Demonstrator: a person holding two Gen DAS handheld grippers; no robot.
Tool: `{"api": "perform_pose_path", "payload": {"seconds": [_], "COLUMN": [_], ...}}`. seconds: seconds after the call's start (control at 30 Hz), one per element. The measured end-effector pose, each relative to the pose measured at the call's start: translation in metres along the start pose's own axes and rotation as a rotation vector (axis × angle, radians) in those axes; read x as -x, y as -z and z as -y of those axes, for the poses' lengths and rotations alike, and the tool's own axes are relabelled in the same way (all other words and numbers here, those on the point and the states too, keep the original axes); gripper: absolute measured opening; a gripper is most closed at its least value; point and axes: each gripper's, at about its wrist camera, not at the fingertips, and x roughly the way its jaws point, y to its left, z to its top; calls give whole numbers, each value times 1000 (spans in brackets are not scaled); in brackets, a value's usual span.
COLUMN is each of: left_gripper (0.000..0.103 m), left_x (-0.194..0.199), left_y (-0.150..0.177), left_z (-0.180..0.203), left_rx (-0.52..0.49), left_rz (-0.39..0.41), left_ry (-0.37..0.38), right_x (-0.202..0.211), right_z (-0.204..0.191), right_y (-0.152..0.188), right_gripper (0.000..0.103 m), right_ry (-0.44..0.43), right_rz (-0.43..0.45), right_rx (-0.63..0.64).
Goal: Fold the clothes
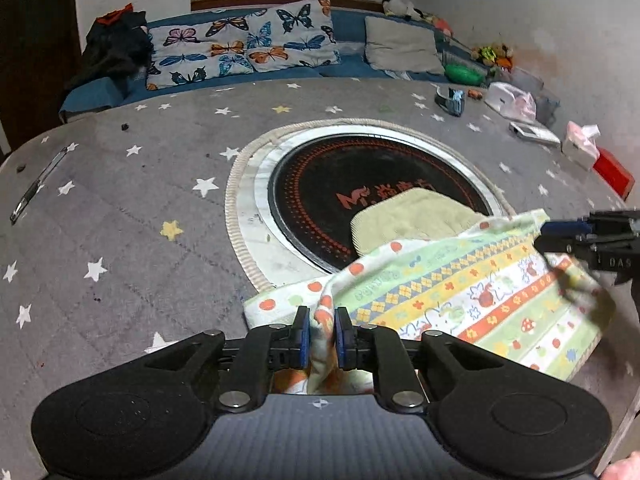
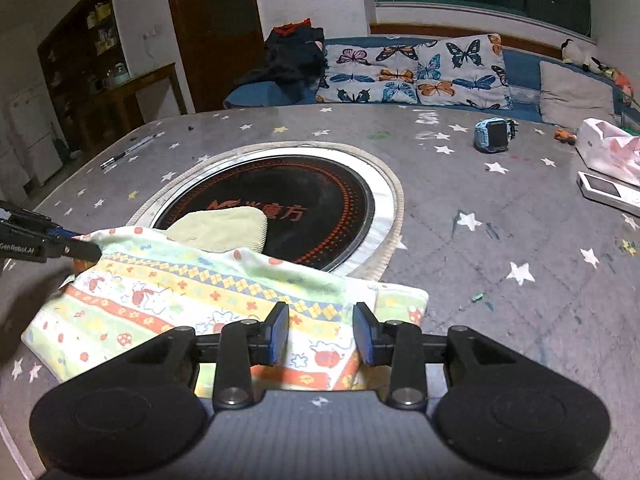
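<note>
Grey, star-printed cloth covers the table (image 1: 120, 208) in front of me; set into its middle is a round black cooktop (image 1: 344, 184) with orange lettering and a pale braided rim. My patterned garment (image 1: 460, 296), striped in green, yellow, orange and white with little mushrooms and flowers, lies on the near part of the table, its far edge reaching over the cooktop's rim; just beyond it a plain pale-green piece (image 1: 416, 216) rests on the black glass, partly tucked under the patterned fabric.

My left gripper (image 1: 321, 334) is clenched on a bunched corner of the garment, the cloth pinched up between its blue pads; from the right wrist camera I see the same gripper (image 2: 86, 250) biting the fabric's far-left corner and lifting it off the table. My right gripper (image 2: 321, 332) hangs above the garment's near edge with its jaws apart and nothing between the pads; in the left view it shows only side-on at the frame's right edge, over the cloth's far corner.

Farther off I can see a blue smartwatch (image 2: 494, 136), a white handset (image 2: 608, 192), a pen (image 2: 128, 152) near the left edge, and butterfly-print pillows (image 2: 416, 72) on the blue bench behind.
</note>
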Motion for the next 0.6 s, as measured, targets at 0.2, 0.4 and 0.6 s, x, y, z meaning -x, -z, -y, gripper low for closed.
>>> {"api": "perform_pose_path", "payload": {"seconds": [0.2, 0.4, 0.6], "left_gripper": [16, 17, 15], "left_x": [-2, 11, 23], "left_y": [-3, -8, -14], "left_z": [-2, -16, 6], "left_rx": [18, 93, 83], "left_rz": [-18, 31, 80], "left_ry": [-42, -120, -14], "right_x": [-6, -11, -4], "right_z": [3, -1, -22], "right_y": [-3, -6, -20], "right_gripper": [35, 28, 28], "right_ry": [7, 84, -3], "right_rz": [36, 32, 69], "right_rx": [-40, -34, -6]}}
